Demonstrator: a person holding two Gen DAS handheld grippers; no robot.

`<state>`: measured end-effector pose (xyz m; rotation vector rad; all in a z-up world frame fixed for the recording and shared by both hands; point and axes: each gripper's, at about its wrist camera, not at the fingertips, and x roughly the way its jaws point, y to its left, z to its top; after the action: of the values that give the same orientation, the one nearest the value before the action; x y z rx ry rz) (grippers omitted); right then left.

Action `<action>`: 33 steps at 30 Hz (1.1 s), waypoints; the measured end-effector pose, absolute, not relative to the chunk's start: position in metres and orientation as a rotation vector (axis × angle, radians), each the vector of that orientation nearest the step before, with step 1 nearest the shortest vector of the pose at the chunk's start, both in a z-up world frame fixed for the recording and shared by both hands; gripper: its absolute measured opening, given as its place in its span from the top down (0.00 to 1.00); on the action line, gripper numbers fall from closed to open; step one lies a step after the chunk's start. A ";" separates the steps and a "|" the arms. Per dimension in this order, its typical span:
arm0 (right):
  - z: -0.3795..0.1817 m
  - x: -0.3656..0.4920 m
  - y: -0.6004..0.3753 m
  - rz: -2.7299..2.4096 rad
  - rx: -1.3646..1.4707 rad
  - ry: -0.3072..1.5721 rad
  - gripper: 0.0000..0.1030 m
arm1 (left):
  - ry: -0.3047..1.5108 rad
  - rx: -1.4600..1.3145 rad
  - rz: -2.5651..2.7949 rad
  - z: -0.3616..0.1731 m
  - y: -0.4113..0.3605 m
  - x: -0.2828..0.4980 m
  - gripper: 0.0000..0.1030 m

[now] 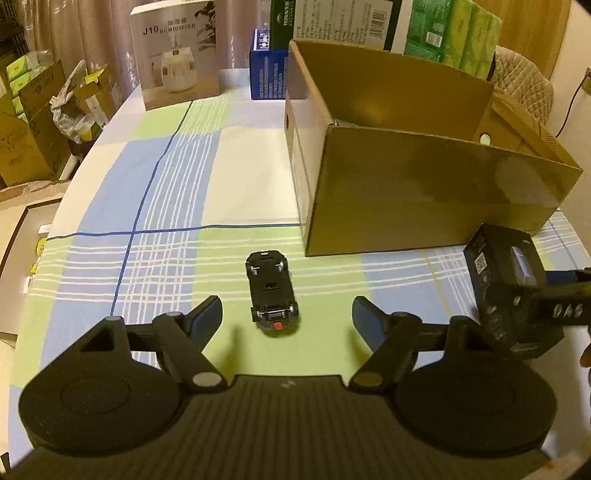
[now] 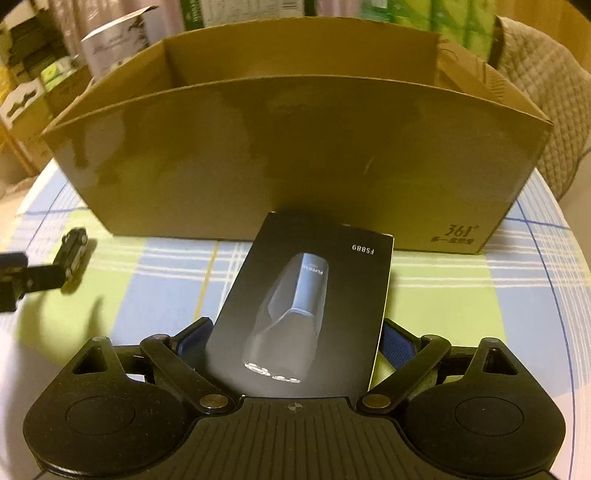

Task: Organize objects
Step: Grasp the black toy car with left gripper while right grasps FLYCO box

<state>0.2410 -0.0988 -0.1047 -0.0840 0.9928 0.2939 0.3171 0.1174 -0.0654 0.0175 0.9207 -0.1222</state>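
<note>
A small black toy car (image 1: 272, 293) lies upside down on the checked tablecloth, just ahead of my open left gripper (image 1: 287, 314) and between its fingers' lines. It also shows at the left of the right wrist view (image 2: 74, 254). My right gripper (image 2: 295, 338) is shut on a black shaver box marked FS889 (image 2: 306, 314) and holds it in front of the open brown cardboard box (image 2: 295, 147). The shaver box also shows in the left wrist view (image 1: 506, 284), right of the car.
The cardboard box (image 1: 424, 192) stands at the right of the table. A humidifier box (image 1: 173, 55), a blue box (image 1: 267, 68) and green packs (image 1: 454, 33) stand at the back. Cartons and bags (image 1: 44, 122) lie on the floor left of the table edge.
</note>
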 end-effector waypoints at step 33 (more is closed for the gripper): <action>-0.084 0.226 -0.120 0.377 -0.059 0.956 0.18 | 0.983 0.008 -0.122 -0.094 0.111 0.343 0.74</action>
<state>0.2259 -0.1196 -0.0836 -0.0595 0.9561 0.3766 0.3431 0.1112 -0.0938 0.0083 0.9829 -0.1222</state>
